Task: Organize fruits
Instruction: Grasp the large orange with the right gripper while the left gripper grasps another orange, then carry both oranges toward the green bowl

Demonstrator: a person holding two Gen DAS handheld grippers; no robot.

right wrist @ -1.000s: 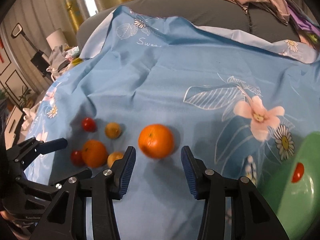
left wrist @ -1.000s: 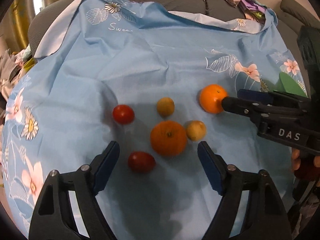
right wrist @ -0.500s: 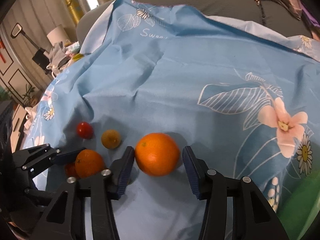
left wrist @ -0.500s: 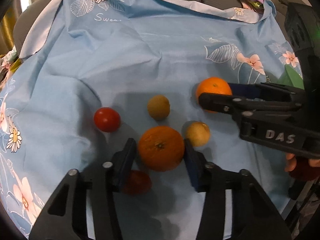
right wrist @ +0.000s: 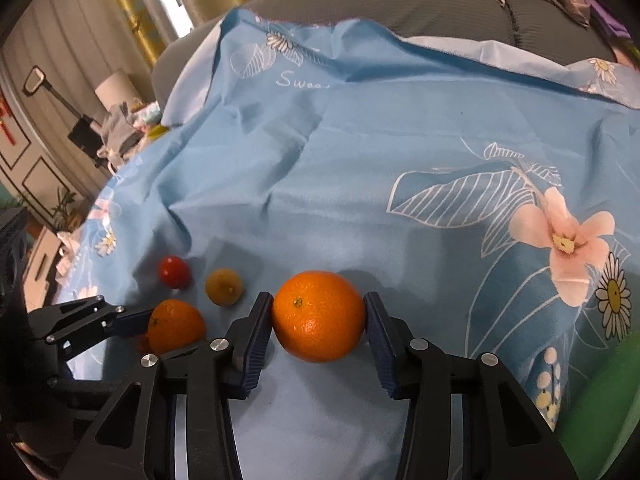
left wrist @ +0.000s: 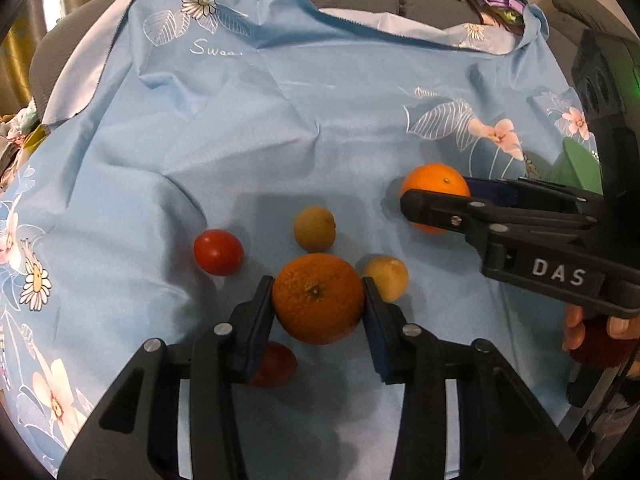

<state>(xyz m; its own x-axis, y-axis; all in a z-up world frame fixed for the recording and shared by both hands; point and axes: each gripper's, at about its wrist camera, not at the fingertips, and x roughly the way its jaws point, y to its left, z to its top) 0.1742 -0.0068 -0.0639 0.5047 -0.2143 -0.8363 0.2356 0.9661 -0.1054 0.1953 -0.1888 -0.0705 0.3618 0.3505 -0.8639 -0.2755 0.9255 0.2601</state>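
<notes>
My left gripper (left wrist: pixel 318 300) is shut on a dark orange (left wrist: pixel 318 298); both pads touch its sides. My right gripper (right wrist: pixel 319 320) is shut on a brighter orange (right wrist: pixel 319 316). In the left wrist view that bright orange (left wrist: pixel 436 184) sits at the right, between the right gripper's fingers (left wrist: pixel 448 210). A red tomato (left wrist: pixel 218 252), a second tomato (left wrist: pixel 274 364) partly under my left finger, and two small yellow-brown fruits (left wrist: pixel 314 228) (left wrist: pixel 386 278) lie on the blue floral cloth (left wrist: pixel 280 128). The dark orange (right wrist: pixel 176 326) also shows in the right wrist view.
A green bowl's rim (right wrist: pixel 600 408) shows at the lower right in the right wrist view and behind the right gripper (left wrist: pixel 576 164) in the left wrist view. A grey sofa back with clothes (right wrist: pixel 500 4) lies beyond the cloth. Clutter (right wrist: pixel 120 128) stands at the left.
Both grippers moved forward around their oranges and closed; the jaws stood wide a second ago and now press on the fruit. The other fruits have not moved.
</notes>
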